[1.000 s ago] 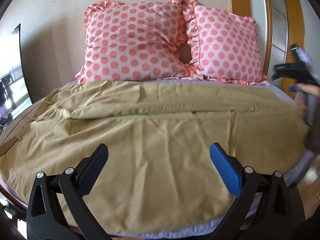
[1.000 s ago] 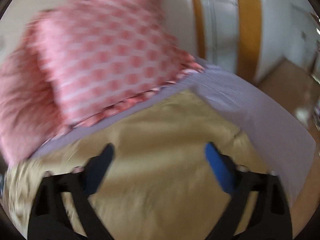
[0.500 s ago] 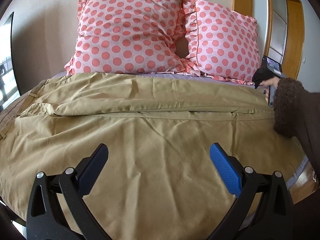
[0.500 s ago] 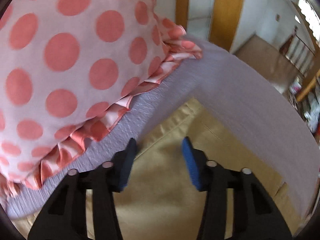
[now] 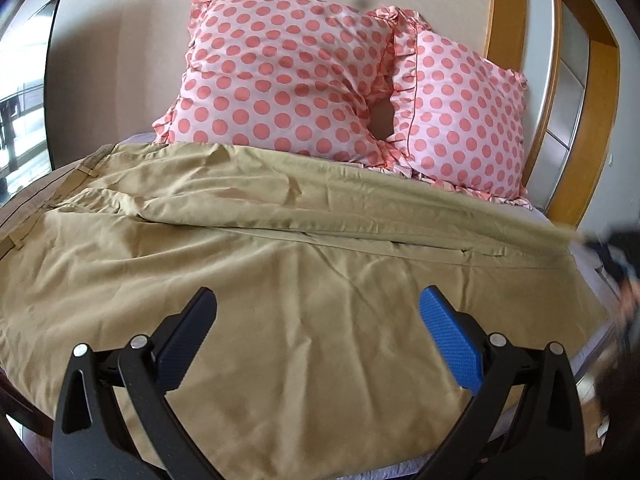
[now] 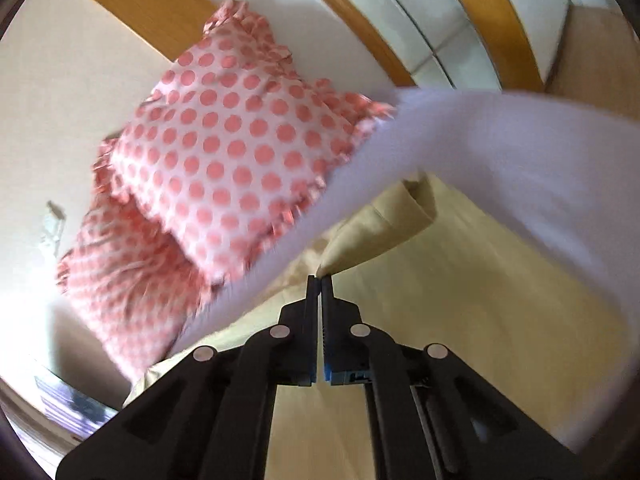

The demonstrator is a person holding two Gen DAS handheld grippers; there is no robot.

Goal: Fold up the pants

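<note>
Tan pants (image 5: 248, 264) lie spread across the bed, waistband at the left, legs running to the right. My left gripper (image 5: 320, 332) is open and empty, hovering over the near leg. My right gripper (image 6: 319, 278) is shut on the hem corner of the far pant leg (image 6: 376, 236) and holds it lifted off the sheet. In the left wrist view the right gripper (image 5: 612, 252) is a dark blur at the right edge, with the far leg pulled taut towards it.
Two pink polka-dot pillows (image 5: 288, 76) (image 5: 460, 120) lean against the wall at the head of the bed. A pale lilac sheet (image 6: 500, 128) covers the mattress. A wooden door frame (image 5: 556, 92) stands at the right; a window (image 5: 20, 92) at the left.
My right gripper has shut on the far leg's hem corner and lifted it, tilting upward. The left gripper stayed open, shifting slightly over the near leg.
</note>
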